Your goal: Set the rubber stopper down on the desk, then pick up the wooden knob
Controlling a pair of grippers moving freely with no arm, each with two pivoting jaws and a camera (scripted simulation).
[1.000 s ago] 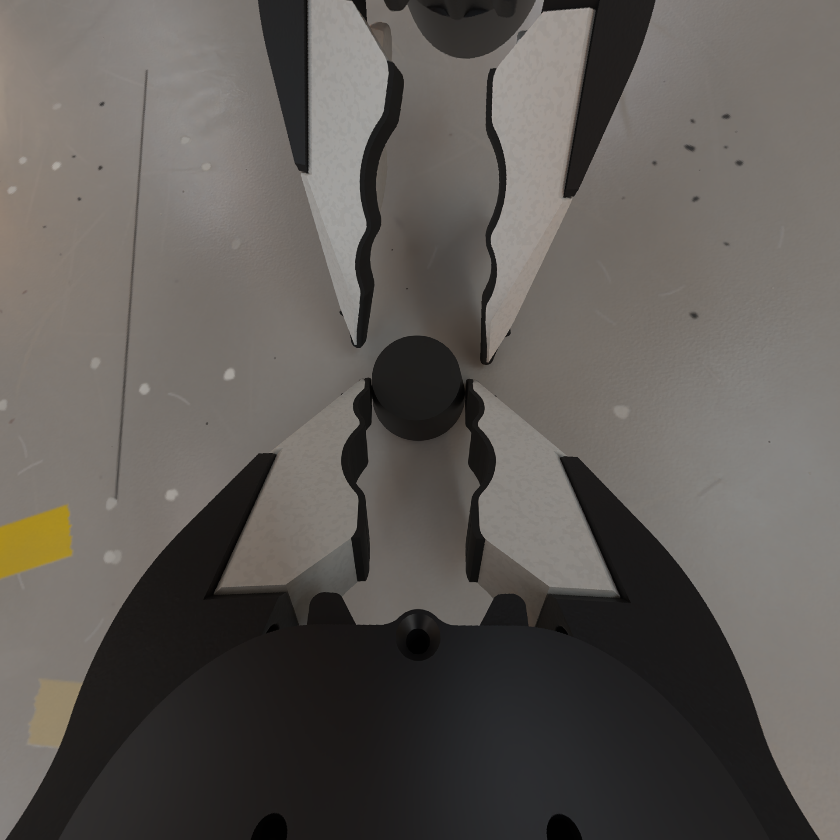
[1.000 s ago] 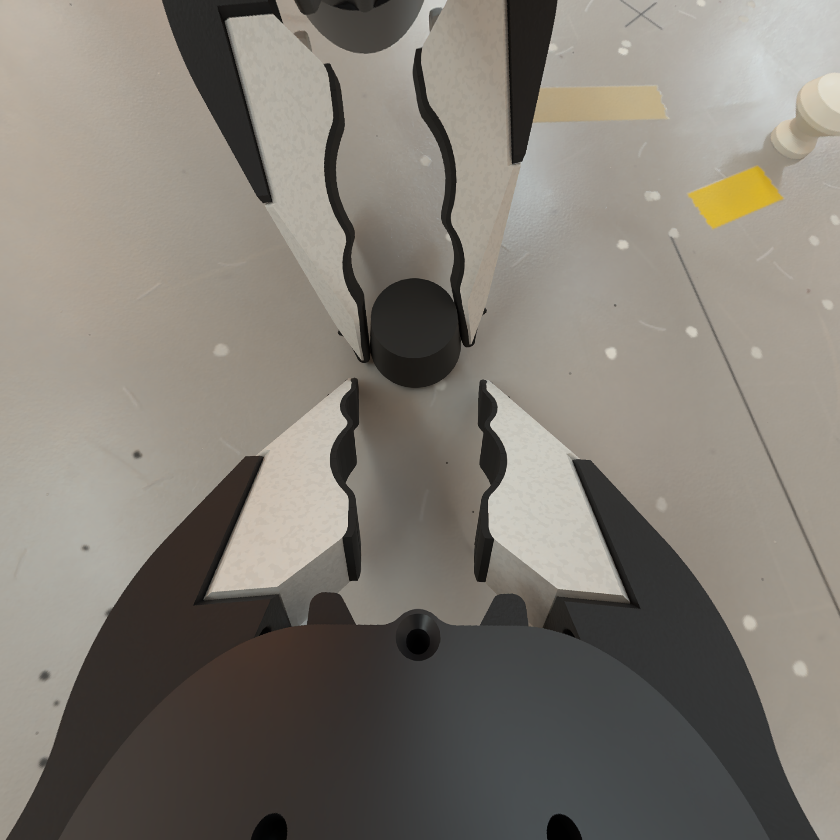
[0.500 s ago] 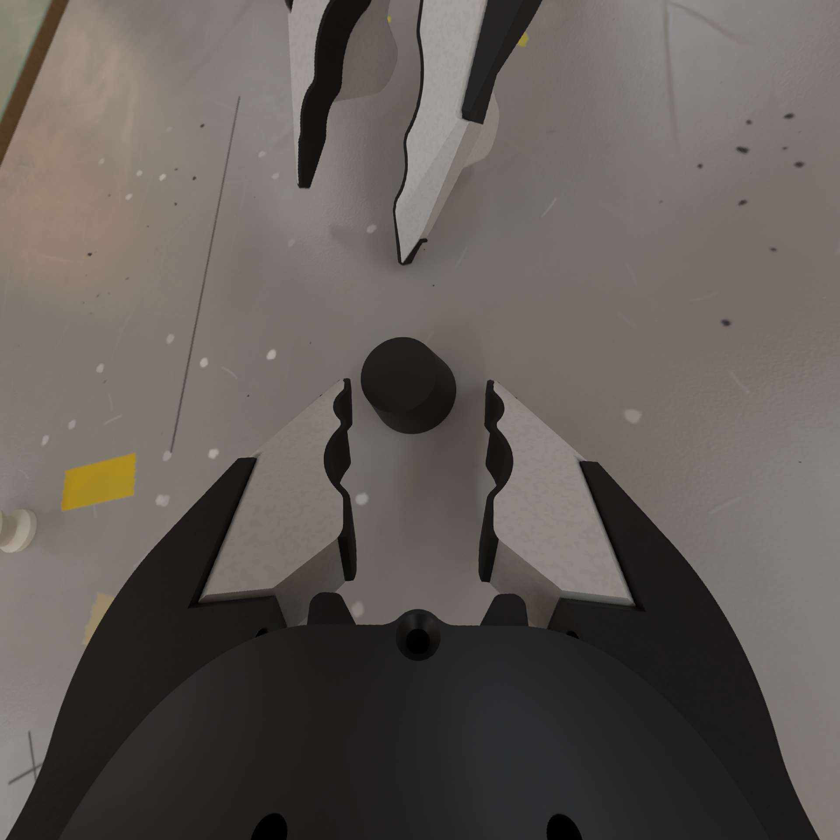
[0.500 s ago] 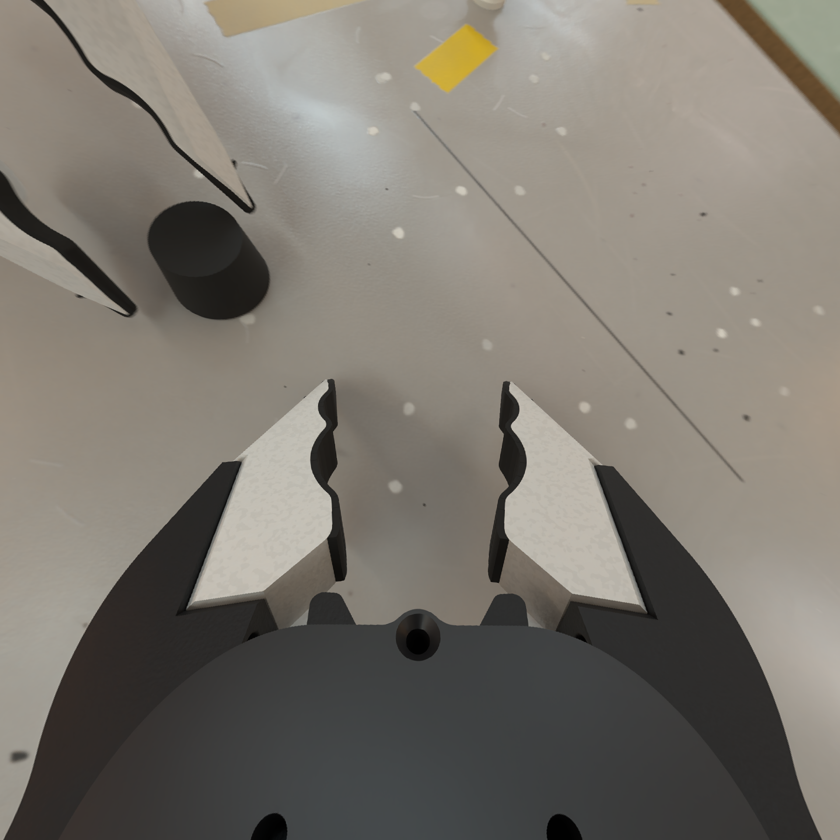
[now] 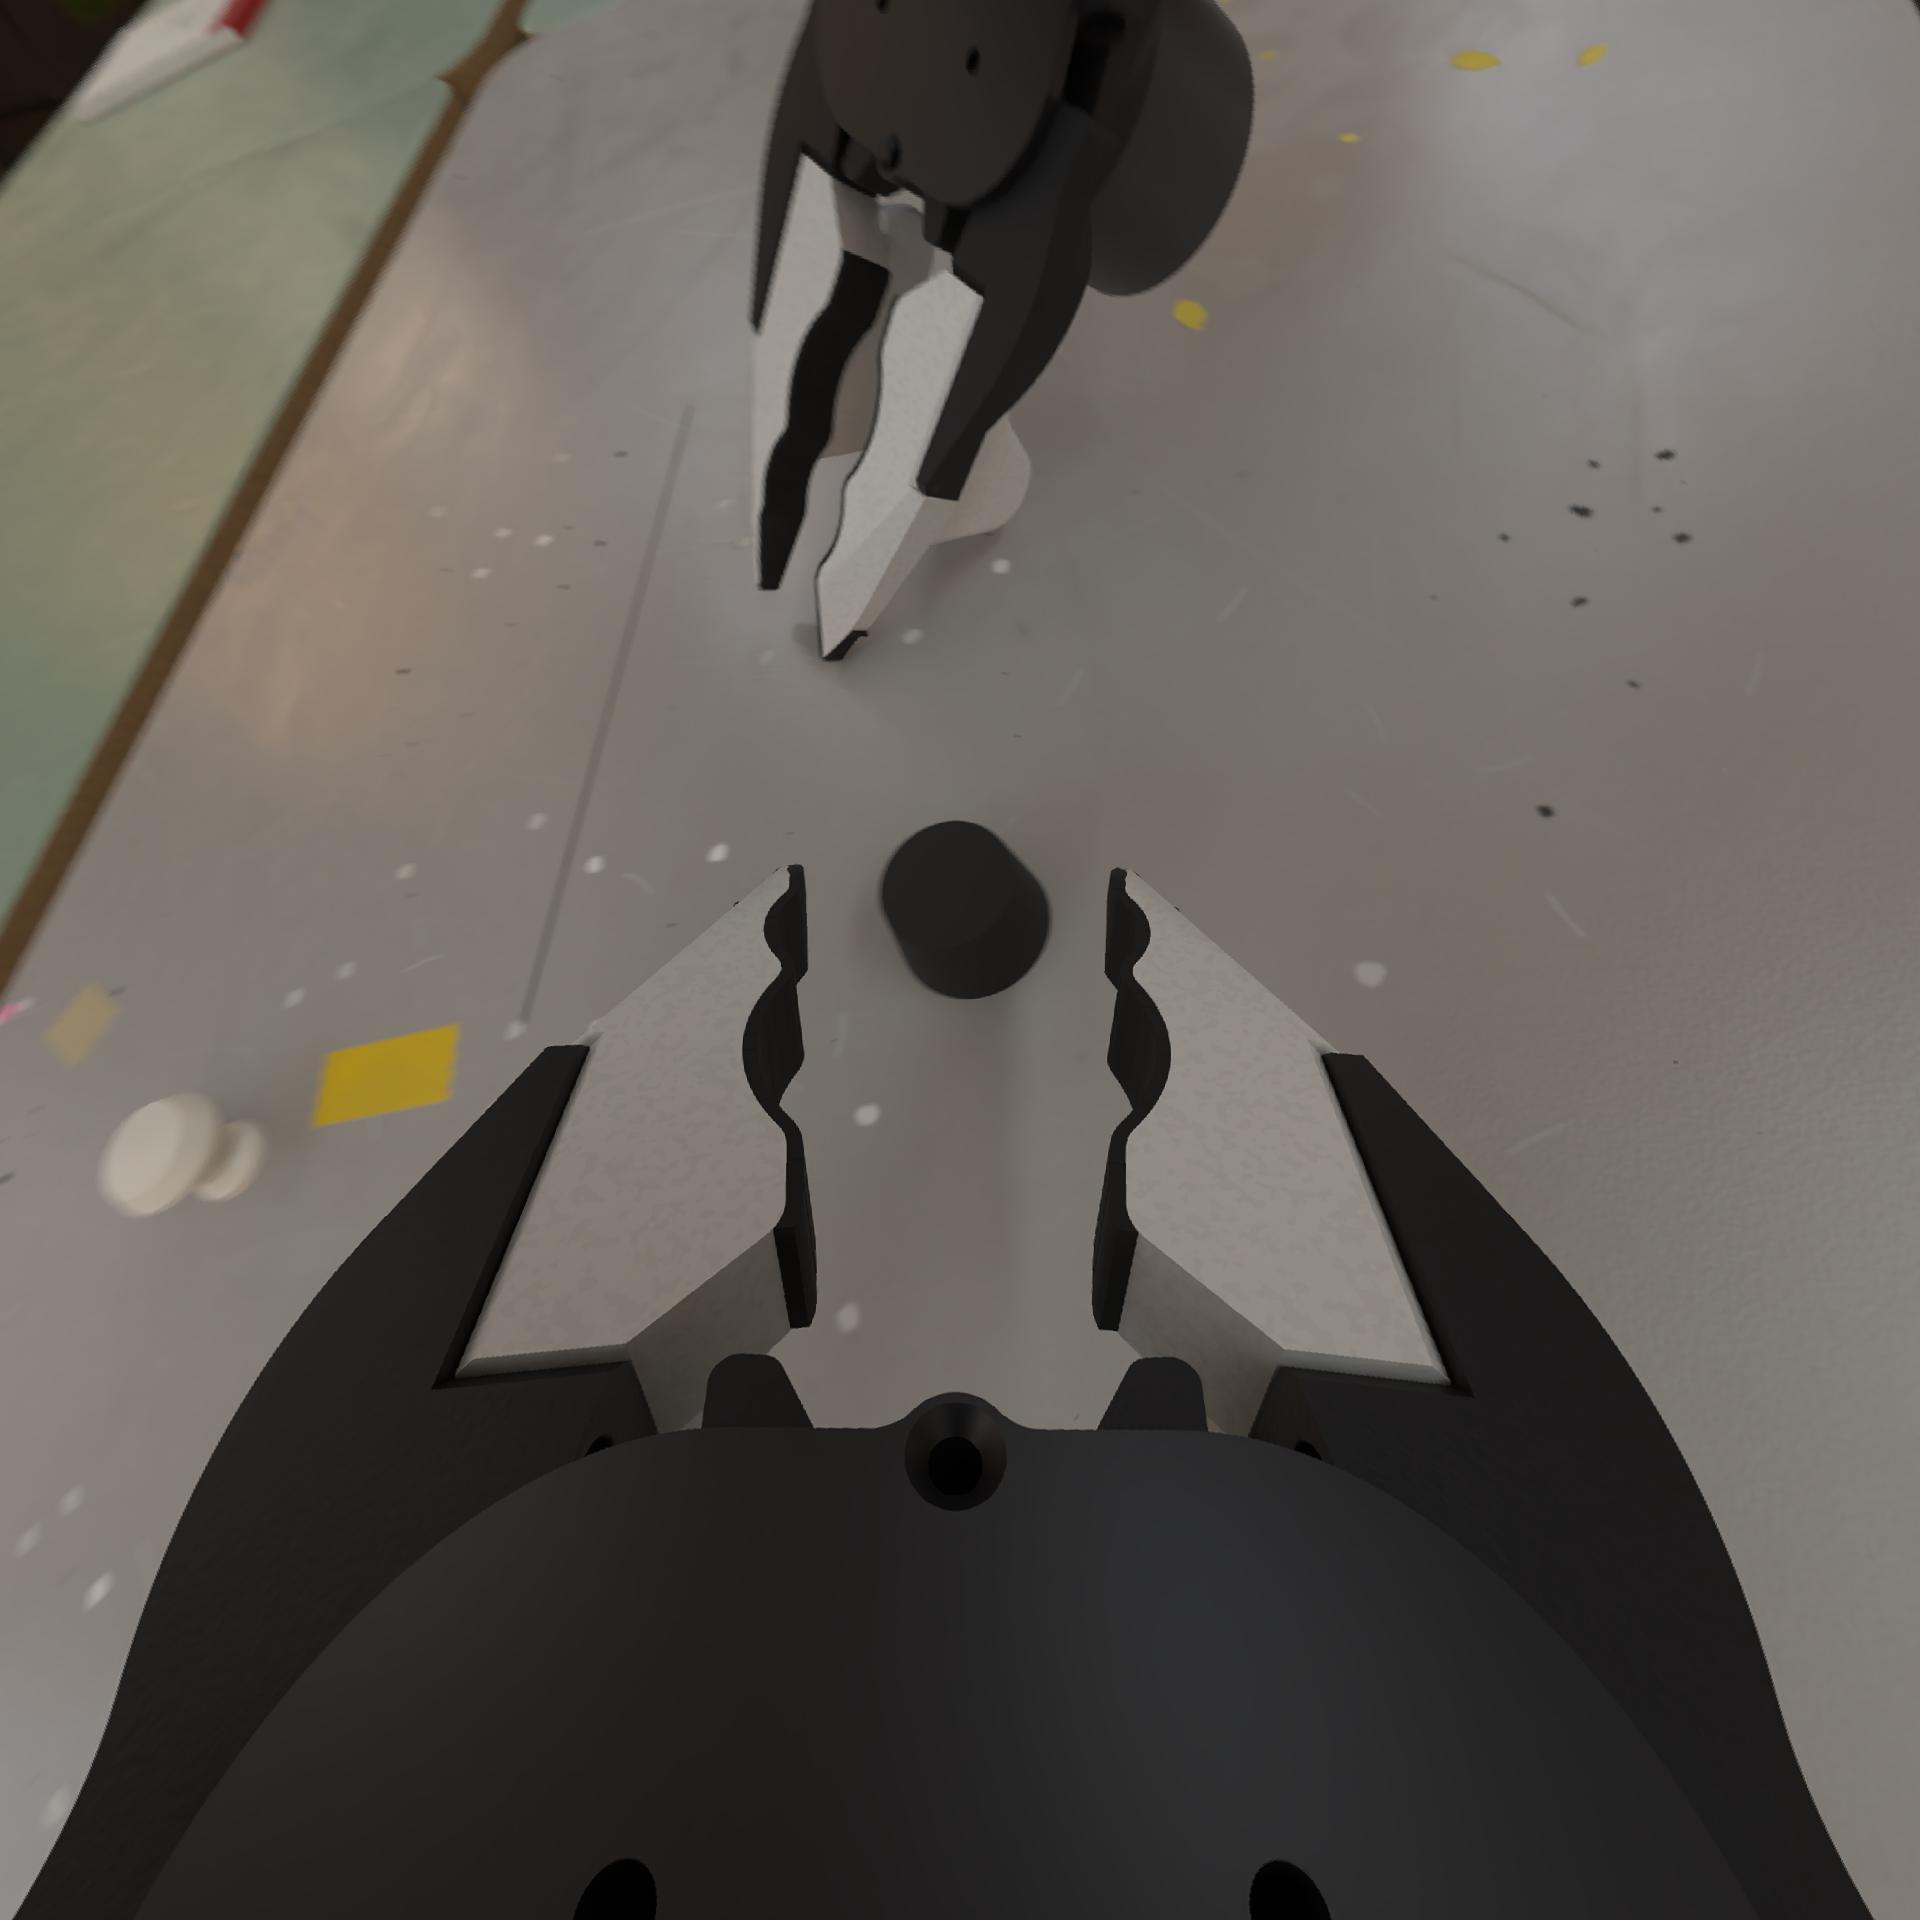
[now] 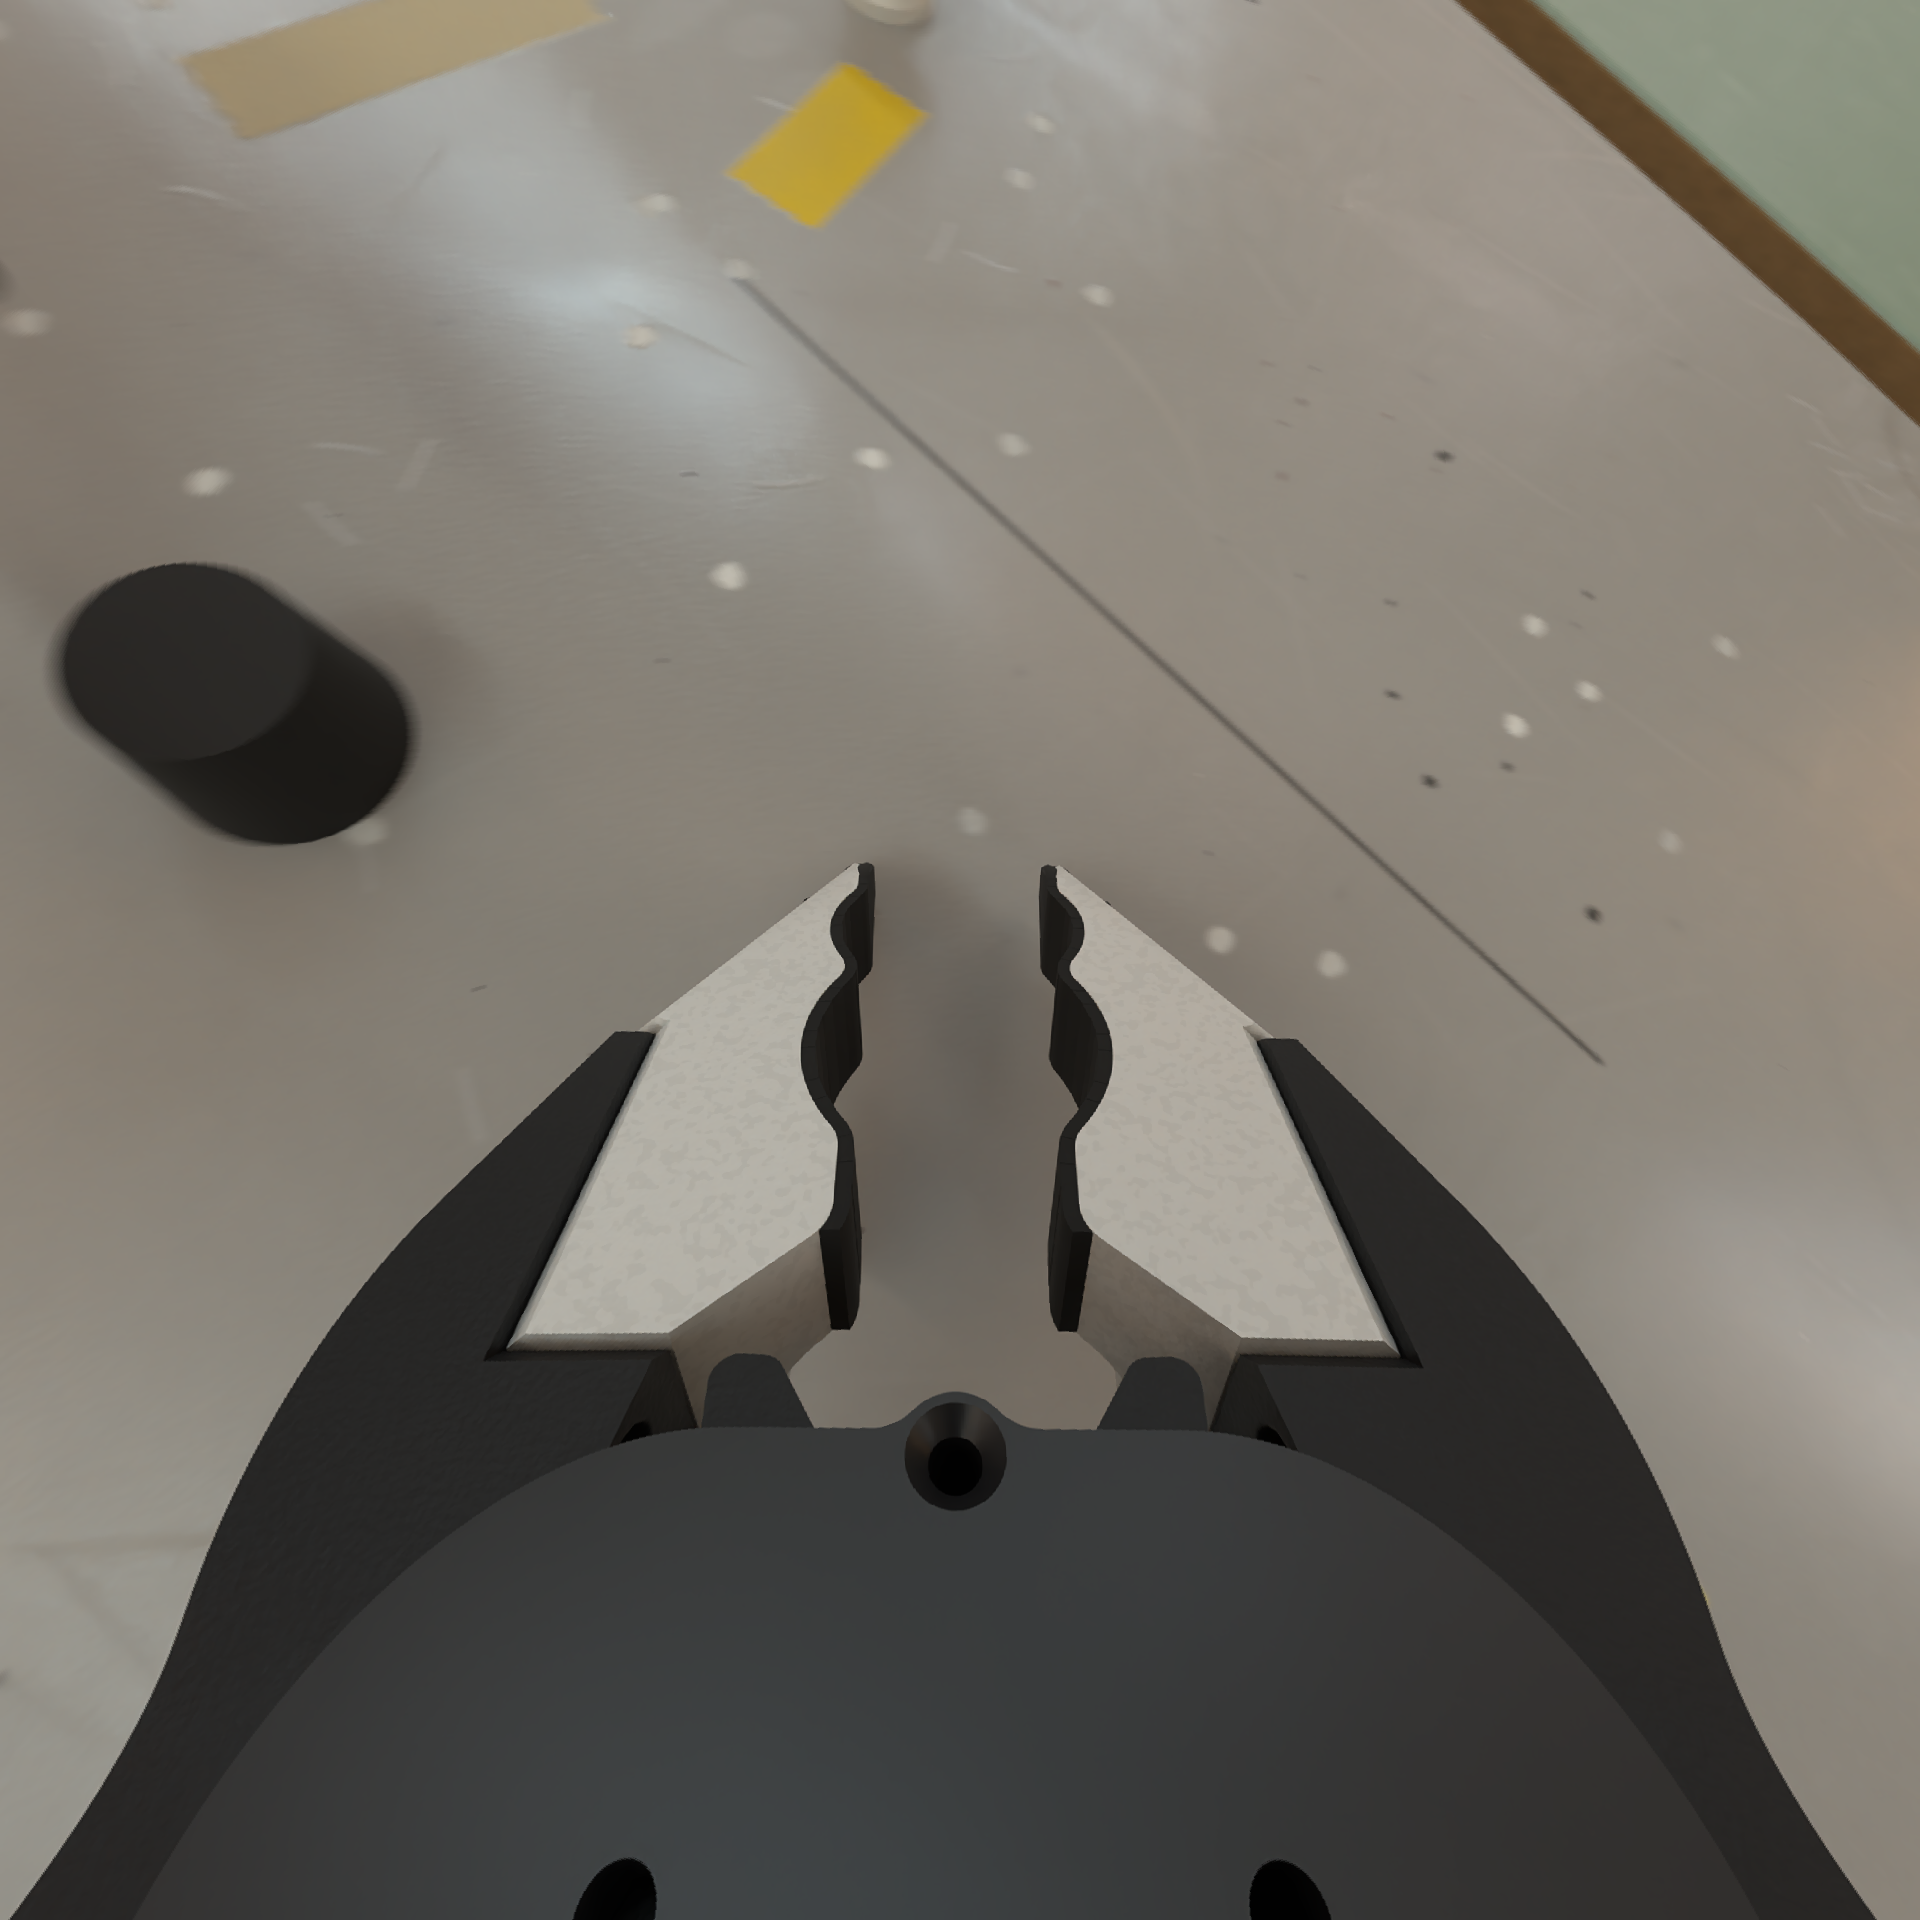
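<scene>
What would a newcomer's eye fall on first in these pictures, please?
Probably the black rubber stopper standing free on the grey desk, just ahead of the open left gripper. Next, the pale wooden knob lying far left near a yellow tape patch.

On the desk [image 5: 1351, 727] ahead of you, the rubber stopper [image 5: 961, 909] stands just beyond the parted fingertips of your left gripper [image 5: 954, 883]. The wooden knob [image 5: 177, 1151] lies well off to its left, beside a tape patch [image 5: 387, 1073]. Your right gripper [image 5: 821, 582] hangs farther back, beyond the stopper.
</scene>
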